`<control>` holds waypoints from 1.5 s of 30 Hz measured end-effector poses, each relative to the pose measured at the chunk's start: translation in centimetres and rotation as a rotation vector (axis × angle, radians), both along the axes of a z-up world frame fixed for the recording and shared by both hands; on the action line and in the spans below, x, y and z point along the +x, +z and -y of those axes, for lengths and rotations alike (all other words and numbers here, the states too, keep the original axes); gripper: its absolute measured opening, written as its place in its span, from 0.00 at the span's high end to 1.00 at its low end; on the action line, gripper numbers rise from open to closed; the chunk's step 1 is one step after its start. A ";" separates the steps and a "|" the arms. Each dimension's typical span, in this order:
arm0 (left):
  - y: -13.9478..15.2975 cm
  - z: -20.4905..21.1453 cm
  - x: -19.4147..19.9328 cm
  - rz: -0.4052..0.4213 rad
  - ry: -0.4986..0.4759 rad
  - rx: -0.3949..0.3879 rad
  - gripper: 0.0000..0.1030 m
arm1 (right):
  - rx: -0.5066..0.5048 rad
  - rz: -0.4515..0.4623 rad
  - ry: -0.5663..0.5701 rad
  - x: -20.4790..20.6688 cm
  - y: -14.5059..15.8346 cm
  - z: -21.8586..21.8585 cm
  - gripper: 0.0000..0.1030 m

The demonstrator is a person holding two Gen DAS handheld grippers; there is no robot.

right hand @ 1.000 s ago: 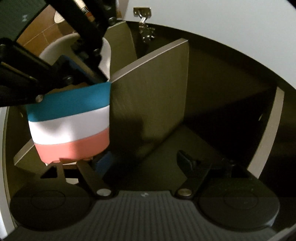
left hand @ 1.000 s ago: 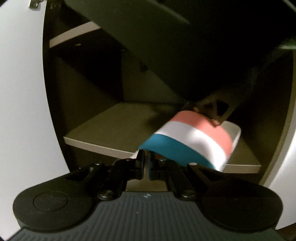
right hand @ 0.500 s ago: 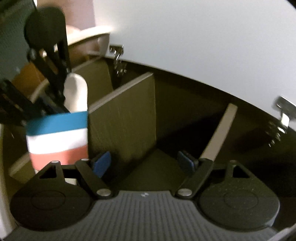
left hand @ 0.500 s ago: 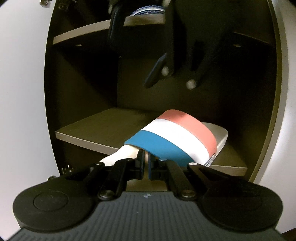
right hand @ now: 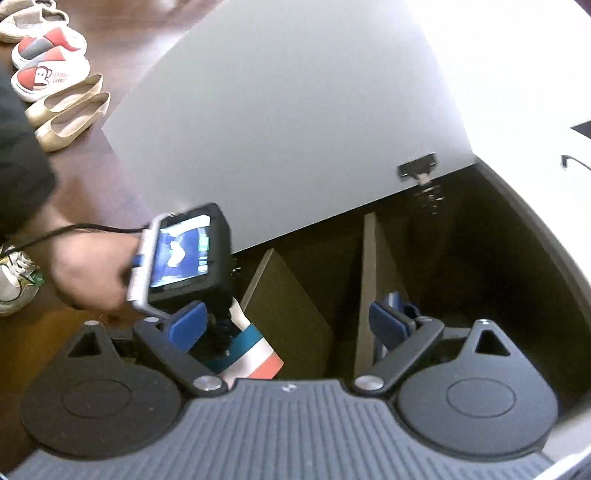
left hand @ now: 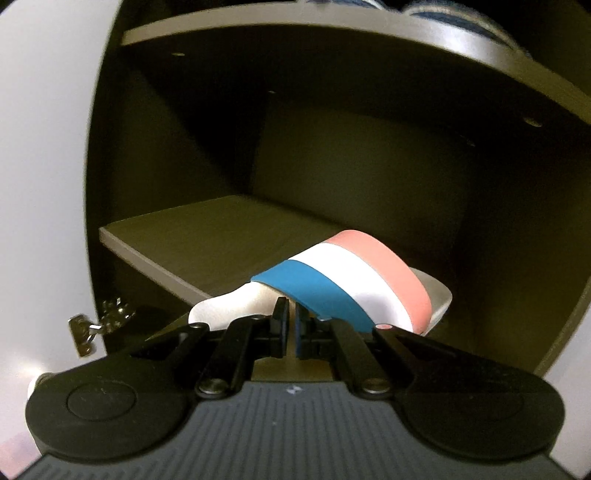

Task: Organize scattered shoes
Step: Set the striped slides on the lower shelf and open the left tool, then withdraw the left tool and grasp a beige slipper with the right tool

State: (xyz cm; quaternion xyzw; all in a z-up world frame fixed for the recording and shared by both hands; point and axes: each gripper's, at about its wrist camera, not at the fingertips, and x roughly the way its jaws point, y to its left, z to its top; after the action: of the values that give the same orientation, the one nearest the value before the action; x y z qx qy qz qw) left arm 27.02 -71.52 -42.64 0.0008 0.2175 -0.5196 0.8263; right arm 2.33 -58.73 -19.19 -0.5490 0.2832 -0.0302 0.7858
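A slide sandal (left hand: 351,280) with a white sole and a blue, white and pink strap lies toe-inward on the front of the lower cabinet shelf (left hand: 207,236), its heel past the edge. My left gripper (left hand: 290,321) is shut on the strap's blue edge. In the right wrist view the same sandal (right hand: 255,350) shows low down, below a hand (right hand: 85,273) that holds the left tool's screen (right hand: 181,254). My right gripper (right hand: 288,325) is open and holds nothing, back from the cabinet opening.
An upper shelf (left hand: 332,37) carries blue-and-white sneakers (left hand: 461,11). The white cabinet door (right hand: 295,110) stands open. On the brown floor lie gold flats (right hand: 70,110), red-and-grey slip-ons (right hand: 48,62) and a white sneaker (right hand: 14,280).
My right gripper has drawn back from the sandal and out of the cabinet. The left gripper has levelled the sandal and brought it lower onto the shelf.
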 end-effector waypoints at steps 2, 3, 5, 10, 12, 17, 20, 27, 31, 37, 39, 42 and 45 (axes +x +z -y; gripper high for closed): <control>0.1 0.8 -0.1 -0.002 -0.011 0.007 1.00 | -0.010 0.036 0.011 -1.8 0.4 0.2 0.10; 0.2 1.1 -0.2 -0.002 -0.016 0.011 1.00 | -0.009 0.059 0.017 -2.7 0.7 0.2 0.10; 0.4 2.2 -1.1 0.023 -0.052 0.033 1.00 | 0.011 0.093 0.015 -4.4 1.3 0.1 0.10; 0.5 2.8 -1.9 0.046 -0.080 0.045 1.00 | 0.053 0.133 0.012 -5.6 1.3 0.1 0.09; 0.6 2.5 -1.7 0.051 -0.083 0.050 0.93 | 0.061 0.141 0.006 -5.4 0.9 0.4 0.08; 0.4 -3.9 -1.4 0.093 -0.093 0.015 0.45 | 0.104 0.154 0.004 -4.1 -0.4 1.6 0.08; -0.9 -7.8 -1.2 0.114 -0.040 0.037 0.33 | 0.193 0.129 0.011 -3.3 -1.7 1.2 0.08; -7.4 -21.5 1.7 -0.012 0.232 0.227 0.33 | 0.450 0.002 0.058 1.6 -9.7 -0.4 0.08; -7.7 -26.7 0.4 -0.027 0.312 0.267 0.33 | 0.558 -0.029 -0.015 8.3 -17.9 0.5 0.08; -6.8 -32.8 -2.4 -0.089 0.426 0.288 0.33 | 0.594 -0.070 -0.179 21.6 -31.9 2.2 0.08; -6.6 -34.8 -3.3 -0.110 0.464 0.295 0.32 | 0.577 -0.071 -0.221 25.3 -34.4 2.7 0.08; -6.1 -36.9 -4.9 -0.150 0.500 0.288 0.30 | 0.590 -0.045 -0.301 29.4 -36.5 3.3 0.08; -5.8 -37.2 -5.9 -0.164 0.512 0.283 0.30 | 0.590 -0.021 -0.344 31.0 -37.4 3.8 0.06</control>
State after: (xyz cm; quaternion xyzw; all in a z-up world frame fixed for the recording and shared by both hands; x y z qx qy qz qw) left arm 21.14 -34.33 -48.41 0.0194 0.3470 -0.2574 0.9016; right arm 33.31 -62.48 -56.62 -0.2427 0.3761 -0.0734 0.8912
